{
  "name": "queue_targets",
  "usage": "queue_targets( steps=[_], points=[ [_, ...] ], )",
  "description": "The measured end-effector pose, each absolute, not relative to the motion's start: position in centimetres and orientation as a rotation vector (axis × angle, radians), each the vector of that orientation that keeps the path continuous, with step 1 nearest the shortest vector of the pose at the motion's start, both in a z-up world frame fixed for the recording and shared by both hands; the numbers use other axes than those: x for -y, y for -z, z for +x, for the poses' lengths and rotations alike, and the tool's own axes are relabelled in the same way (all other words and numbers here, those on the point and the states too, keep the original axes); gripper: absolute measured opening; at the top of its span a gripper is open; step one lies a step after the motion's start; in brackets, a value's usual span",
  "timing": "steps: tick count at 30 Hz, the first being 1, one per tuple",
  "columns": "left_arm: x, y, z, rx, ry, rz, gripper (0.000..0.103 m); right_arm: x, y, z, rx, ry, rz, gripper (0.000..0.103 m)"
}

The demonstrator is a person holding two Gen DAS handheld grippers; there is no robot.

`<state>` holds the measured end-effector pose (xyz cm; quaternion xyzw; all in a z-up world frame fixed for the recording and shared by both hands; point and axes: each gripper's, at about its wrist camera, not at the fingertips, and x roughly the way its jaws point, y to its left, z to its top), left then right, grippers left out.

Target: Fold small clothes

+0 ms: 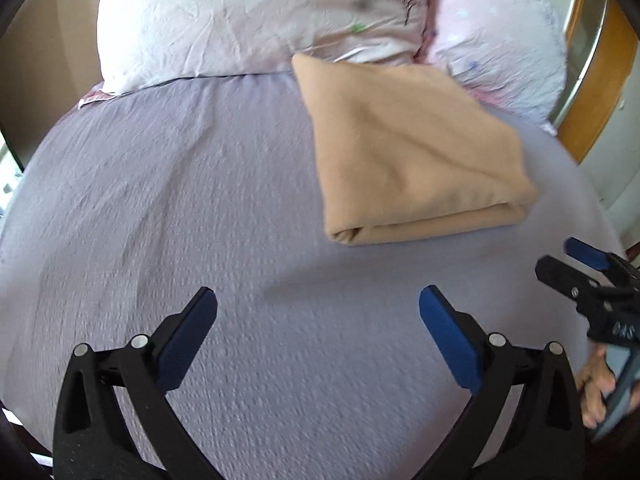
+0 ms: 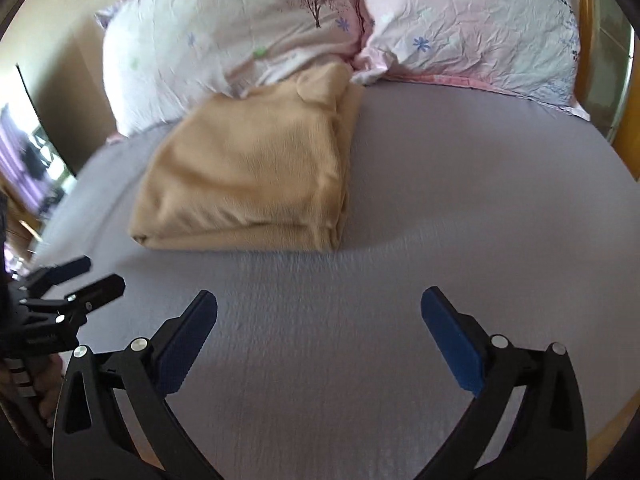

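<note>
A tan fleece garment (image 1: 408, 160) lies folded into a thick rectangle on the lilac bed sheet (image 1: 160, 200), its far end touching the pillows. It also shows in the right wrist view (image 2: 256, 176). My left gripper (image 1: 318, 300) is open and empty over bare sheet, short of the garment's near edge. My right gripper (image 2: 319, 300) is open and empty, also short of the garment. Each gripper shows at the edge of the other's view, the right gripper (image 1: 564, 258) and the left gripper (image 2: 102, 274), both with jaws apart.
Two pale floral pillows (image 2: 240, 28) (image 2: 480, 28) lean at the head of the bed. A wooden bed frame (image 1: 596, 92) runs along the right side. The lilac sheet (image 2: 460, 220) spreads around the garment. A hand (image 1: 596, 392) grips the right tool.
</note>
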<state>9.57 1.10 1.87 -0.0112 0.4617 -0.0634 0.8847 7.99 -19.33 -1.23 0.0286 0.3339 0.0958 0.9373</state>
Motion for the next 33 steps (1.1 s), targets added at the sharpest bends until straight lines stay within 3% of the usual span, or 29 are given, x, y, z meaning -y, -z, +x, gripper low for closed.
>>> queue_targets(
  steps=[33],
  points=[
    [-0.7,-0.5,9.2,-0.973,0.068,0.055,0.101,17.0,2.1,8.0,-0.747,-0.126,-0.052,0.102]
  ],
)
